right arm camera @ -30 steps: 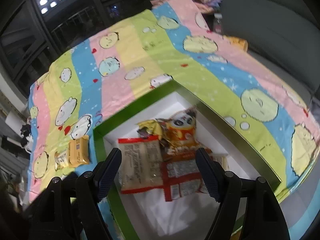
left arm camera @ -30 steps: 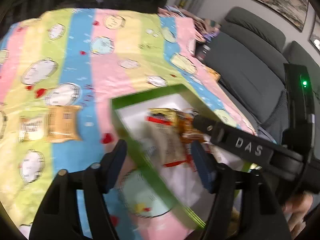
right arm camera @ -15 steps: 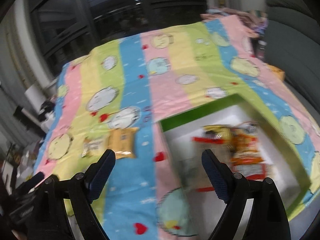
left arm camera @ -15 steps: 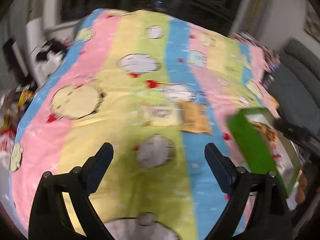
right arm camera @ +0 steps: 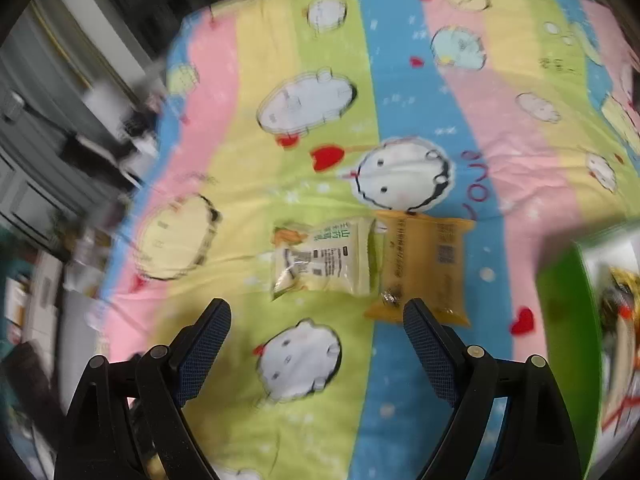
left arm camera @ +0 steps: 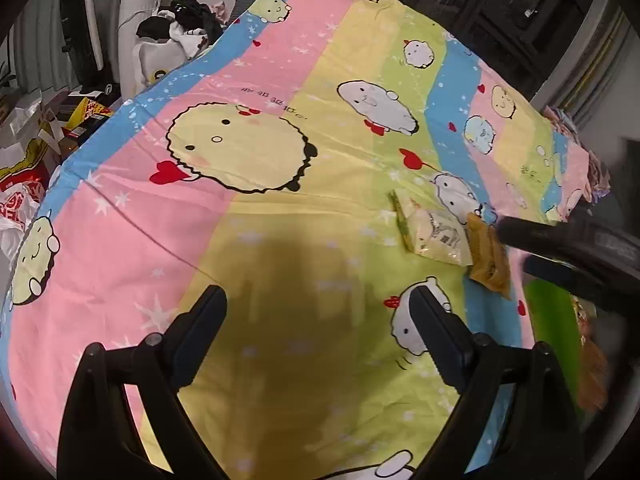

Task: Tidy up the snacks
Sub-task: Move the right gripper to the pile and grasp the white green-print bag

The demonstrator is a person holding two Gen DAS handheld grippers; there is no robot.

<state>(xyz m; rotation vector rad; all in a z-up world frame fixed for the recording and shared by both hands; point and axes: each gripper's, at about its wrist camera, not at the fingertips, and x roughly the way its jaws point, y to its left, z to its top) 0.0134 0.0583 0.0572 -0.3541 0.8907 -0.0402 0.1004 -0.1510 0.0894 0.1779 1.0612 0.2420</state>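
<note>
We find the left gripper (left arm camera: pixel 318 312) spread wide and holding nothing above the striped cartoon sheet (left arm camera: pixel 280 184). The right gripper (right arm camera: pixel 316 322) is likewise wide and holds nothing. A pale green snack packet (right arm camera: pixel 324 258) and an orange snack packet (right arm camera: pixel 424 268) lie side by side on the sheet, edges overlapping, just ahead of our right fingers. The green-walled box (right arm camera: pixel 564 300) sits to their right, snacks inside.
</note>
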